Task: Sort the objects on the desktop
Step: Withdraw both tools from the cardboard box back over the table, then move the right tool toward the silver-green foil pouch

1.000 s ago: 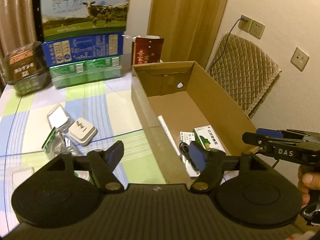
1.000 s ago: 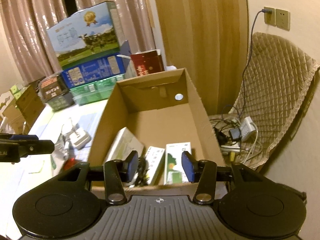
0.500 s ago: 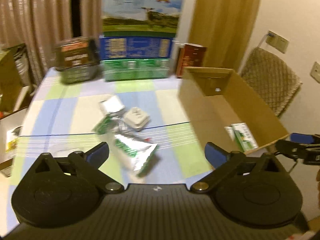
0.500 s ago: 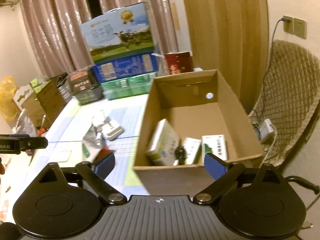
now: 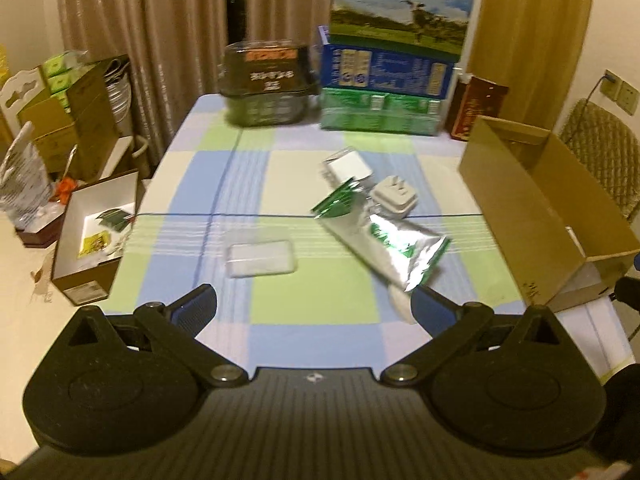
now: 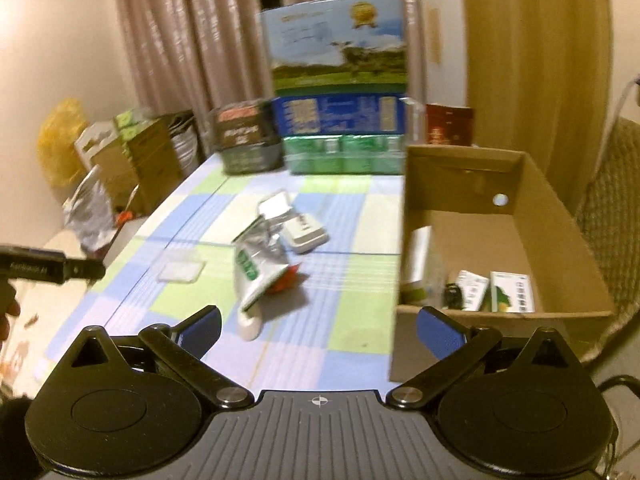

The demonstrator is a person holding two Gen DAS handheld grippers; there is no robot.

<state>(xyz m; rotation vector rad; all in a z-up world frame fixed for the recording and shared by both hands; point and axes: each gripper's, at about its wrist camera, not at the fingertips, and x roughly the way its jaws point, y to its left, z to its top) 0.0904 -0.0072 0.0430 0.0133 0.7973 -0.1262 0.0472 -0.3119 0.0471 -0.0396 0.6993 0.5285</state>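
I am holding my left black two-finger gripper with blue pads [image 5: 314, 308] level, its jaws spread wide and gripping nothing. I am holding my right black two-finger gripper with blue pads [image 6: 319, 326] the same way, wide apart and empty.

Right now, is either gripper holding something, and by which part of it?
Nothing is held. The left gripper and the right gripper are both open and empty above the checked tablecloth.

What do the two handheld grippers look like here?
Both match: the left gripper and right gripper have black ribbed bodies, two round black discs, black linkage arms with silver pivot screws, blue finger pads and a small white crosshair mark. No sleeves visible.
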